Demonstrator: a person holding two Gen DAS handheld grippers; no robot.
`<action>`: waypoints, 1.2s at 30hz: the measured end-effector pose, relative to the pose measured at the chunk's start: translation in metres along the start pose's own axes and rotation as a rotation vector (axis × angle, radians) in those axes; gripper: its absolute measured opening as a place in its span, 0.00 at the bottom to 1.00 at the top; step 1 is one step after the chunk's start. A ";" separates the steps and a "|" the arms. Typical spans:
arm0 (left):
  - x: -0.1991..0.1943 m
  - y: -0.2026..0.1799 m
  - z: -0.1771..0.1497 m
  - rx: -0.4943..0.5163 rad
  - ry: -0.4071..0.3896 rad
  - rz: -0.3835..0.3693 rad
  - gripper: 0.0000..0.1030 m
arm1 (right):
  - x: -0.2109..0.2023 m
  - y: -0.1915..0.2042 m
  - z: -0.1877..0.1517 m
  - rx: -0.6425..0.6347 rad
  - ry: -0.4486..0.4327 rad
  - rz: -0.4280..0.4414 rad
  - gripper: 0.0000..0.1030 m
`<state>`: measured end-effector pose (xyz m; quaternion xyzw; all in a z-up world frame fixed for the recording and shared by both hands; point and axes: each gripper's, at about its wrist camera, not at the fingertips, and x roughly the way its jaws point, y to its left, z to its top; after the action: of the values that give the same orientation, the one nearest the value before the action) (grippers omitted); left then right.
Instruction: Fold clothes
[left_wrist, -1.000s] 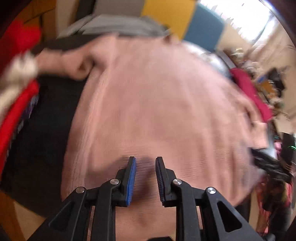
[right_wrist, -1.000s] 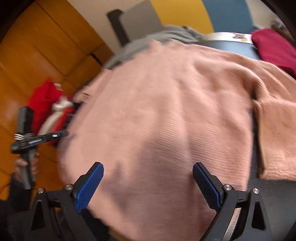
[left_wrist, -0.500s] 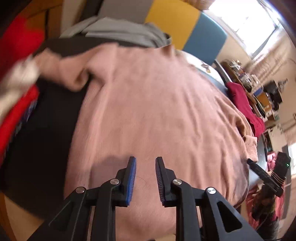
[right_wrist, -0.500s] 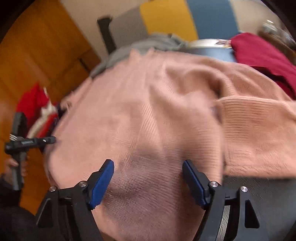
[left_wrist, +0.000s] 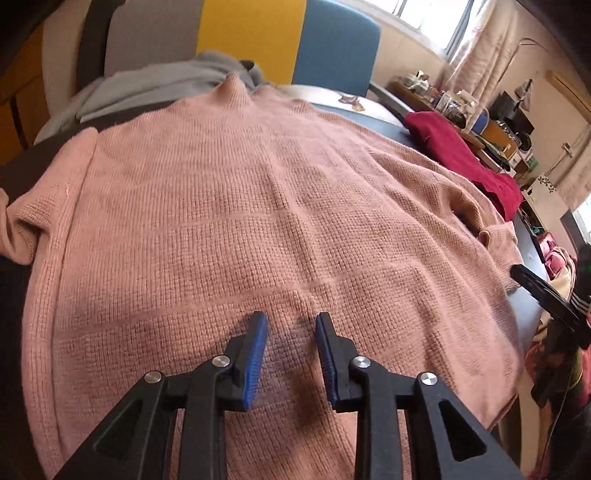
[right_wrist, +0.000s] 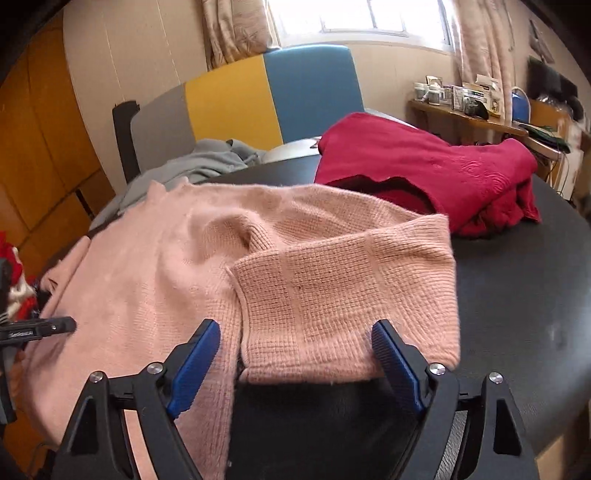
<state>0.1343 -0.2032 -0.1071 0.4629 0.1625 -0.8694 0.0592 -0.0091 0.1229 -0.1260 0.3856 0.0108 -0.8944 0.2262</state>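
Note:
A pink knitted sweater (left_wrist: 258, 206) lies spread flat on a dark round table (right_wrist: 517, 295), collar at the far end. My left gripper (left_wrist: 290, 332) hovers over its lower middle, jaws a little apart, holding nothing. In the right wrist view the sweater (right_wrist: 155, 266) has its right sleeve (right_wrist: 343, 288) folded back toward the near edge. My right gripper (right_wrist: 295, 339) is wide open, with the sleeve's cuff end between its fingers. The right gripper's tip (left_wrist: 543, 291) shows at the right edge of the left wrist view.
A folded dark red garment (right_wrist: 424, 166) lies on the far right of the table. A grey garment (right_wrist: 199, 162) lies at the back near grey, yellow and blue chairs (right_wrist: 258, 99). Red and white clothes (right_wrist: 14, 291) sit at the left. A cluttered shelf (right_wrist: 480, 110) stands behind.
Both grippers have swung right. The right gripper moved from over the sweater's body to the folded right sleeve and narrowed slightly. The left gripper stays over the lower middle.

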 end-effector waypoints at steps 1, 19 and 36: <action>-0.001 0.003 -0.003 0.004 -0.018 -0.010 0.27 | 0.011 -0.002 0.001 -0.007 0.016 -0.022 0.77; 0.000 0.080 -0.037 -0.287 -0.207 -0.410 0.15 | 0.028 -0.009 -0.006 0.049 0.057 -0.015 1.00; 0.001 0.058 -0.035 -0.264 -0.226 -0.354 0.15 | 0.023 0.137 0.025 -0.239 0.059 0.189 0.90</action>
<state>0.1759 -0.2456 -0.1399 0.3152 0.3455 -0.8838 -0.0162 0.0171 -0.0140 -0.1030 0.3813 0.0875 -0.8498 0.3533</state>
